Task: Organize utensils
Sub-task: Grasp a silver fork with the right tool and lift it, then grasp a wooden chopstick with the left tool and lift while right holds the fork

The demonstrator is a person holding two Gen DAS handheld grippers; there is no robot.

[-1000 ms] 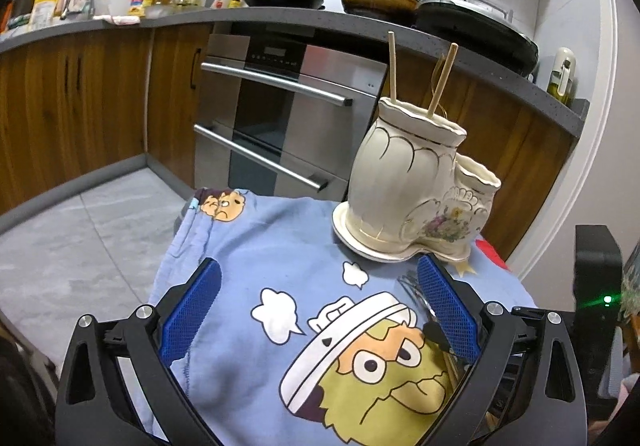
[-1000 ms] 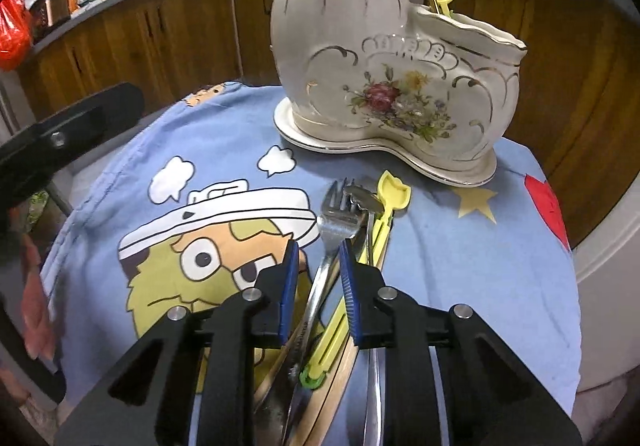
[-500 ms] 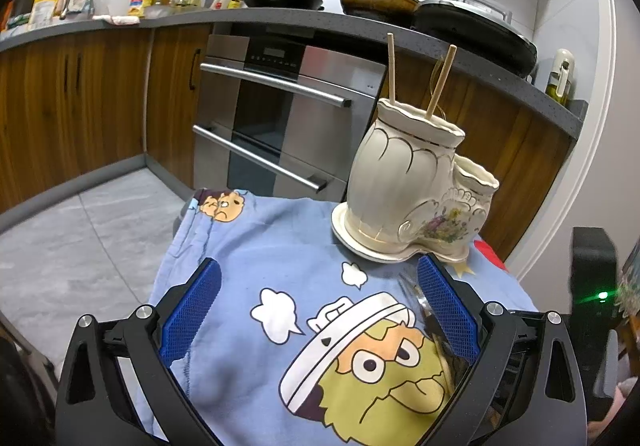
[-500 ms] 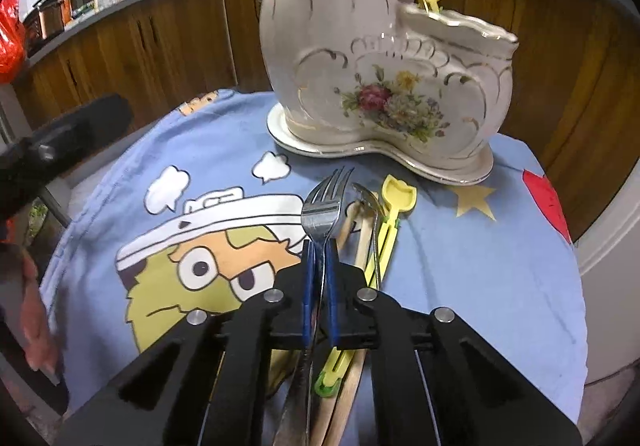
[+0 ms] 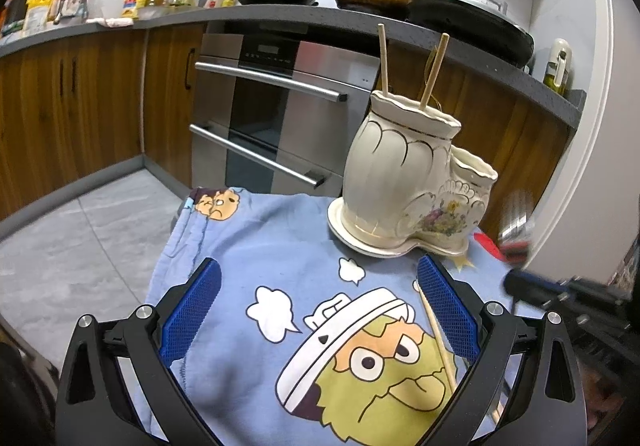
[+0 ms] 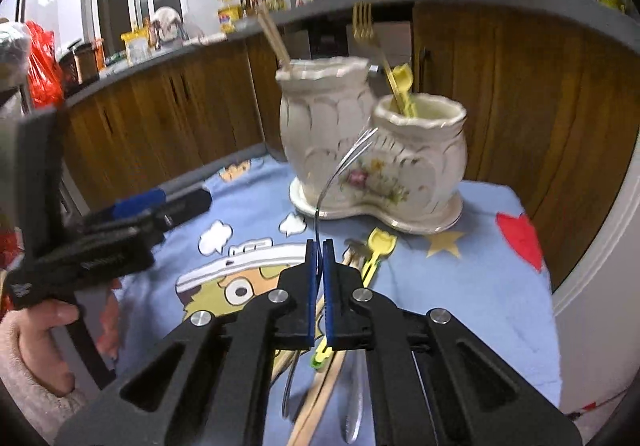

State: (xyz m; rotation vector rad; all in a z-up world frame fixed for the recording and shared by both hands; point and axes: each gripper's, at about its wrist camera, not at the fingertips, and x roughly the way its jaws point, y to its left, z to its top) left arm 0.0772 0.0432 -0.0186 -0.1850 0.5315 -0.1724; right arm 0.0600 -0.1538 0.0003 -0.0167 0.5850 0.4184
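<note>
Right fingers (image 6: 318,246) clamp steel fork (image 6: 344,161), angled down | left fingers (image 5: 320,306) spread wide, empty, over cloth (image 5: 280,246)

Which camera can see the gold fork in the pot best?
The right wrist view. There the gold fork sticks up clearly from the white pot, beside a yellow spoon. In the left wrist view, only a thin gold sliver shows behind the chopsticks, too small to make out.

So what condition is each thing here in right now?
Right gripper: shut on silver fork, lifted off cloth.
Left gripper: open, empty.
Ceramic holder: upright, holding chopsticks, gold fork, yellow spoon.
Loose utensils: lying on cloth.
</note>
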